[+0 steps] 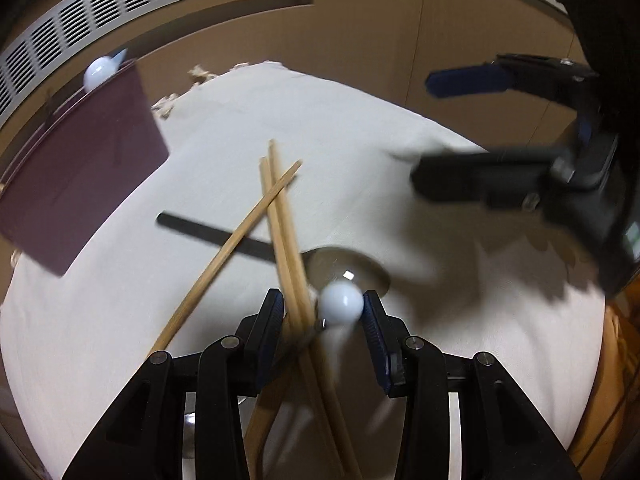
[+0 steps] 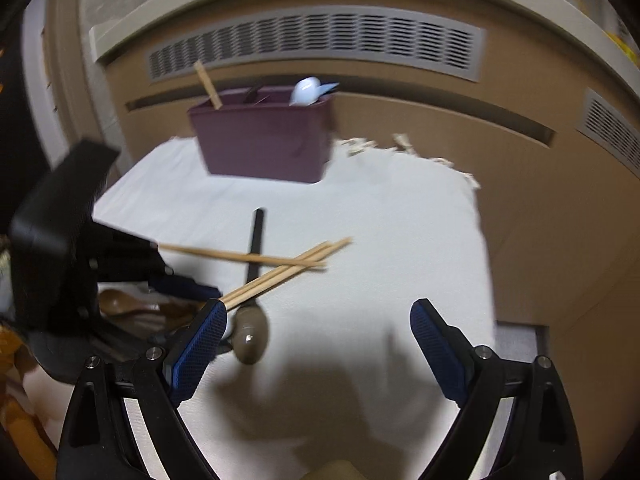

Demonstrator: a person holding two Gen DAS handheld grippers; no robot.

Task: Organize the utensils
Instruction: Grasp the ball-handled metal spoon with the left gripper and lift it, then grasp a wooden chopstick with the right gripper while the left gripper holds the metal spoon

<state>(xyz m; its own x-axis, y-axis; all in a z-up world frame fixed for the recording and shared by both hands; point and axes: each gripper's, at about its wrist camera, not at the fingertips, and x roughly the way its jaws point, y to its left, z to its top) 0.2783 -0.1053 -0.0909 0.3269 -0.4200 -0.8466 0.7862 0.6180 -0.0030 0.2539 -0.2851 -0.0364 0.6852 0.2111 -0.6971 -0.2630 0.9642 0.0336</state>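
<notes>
A pile of utensils lies on a white cloth: several wooden chopsticks, a black-handled spoon with a grey bowl, and a white spoon. My left gripper is closed around the chopsticks and the white spoon's bowl. My right gripper is open and empty above the cloth, its left finger beside the chopstick ends. A maroon bin at the cloth's far edge holds a white spoon and wooden sticks.
A brown wooden spoon lies under my left gripper's body in the right wrist view. A beige wall unit with vents stands behind the bin. The cloth's fringed edge lies right of the bin.
</notes>
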